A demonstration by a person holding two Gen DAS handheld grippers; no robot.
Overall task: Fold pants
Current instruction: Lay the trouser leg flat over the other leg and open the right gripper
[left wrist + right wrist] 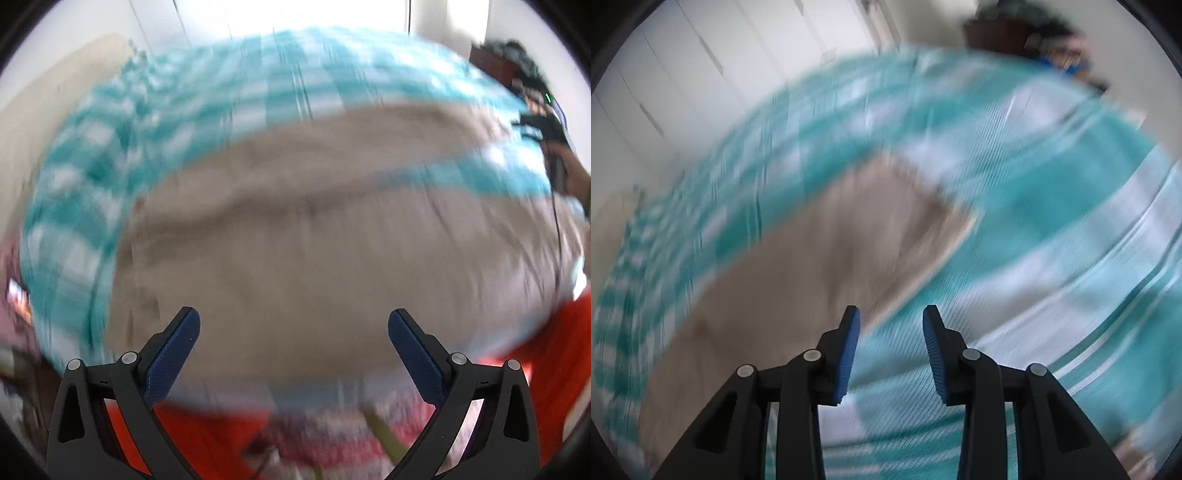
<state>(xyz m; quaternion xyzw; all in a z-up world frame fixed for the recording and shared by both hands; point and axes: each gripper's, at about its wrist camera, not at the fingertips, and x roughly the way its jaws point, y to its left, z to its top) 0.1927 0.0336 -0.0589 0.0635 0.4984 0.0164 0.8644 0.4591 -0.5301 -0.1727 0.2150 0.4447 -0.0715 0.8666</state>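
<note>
The right tool [891, 343] hangs with jaws apart over a teal-striped cover [1052, 221], beside the blurred beige pants [812, 258].

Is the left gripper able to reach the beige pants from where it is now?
Probably yes: the left gripper is open, with the beige pants spread directly ahead and nothing between them. Blur hides the exact gap.

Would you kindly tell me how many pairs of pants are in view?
1: beige pants lie on the teal checked cloth, ahead of both open grippers; blur could hide others.

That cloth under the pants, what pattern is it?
Teal-and-white checked cloth, clearest in the right wrist view.
</note>
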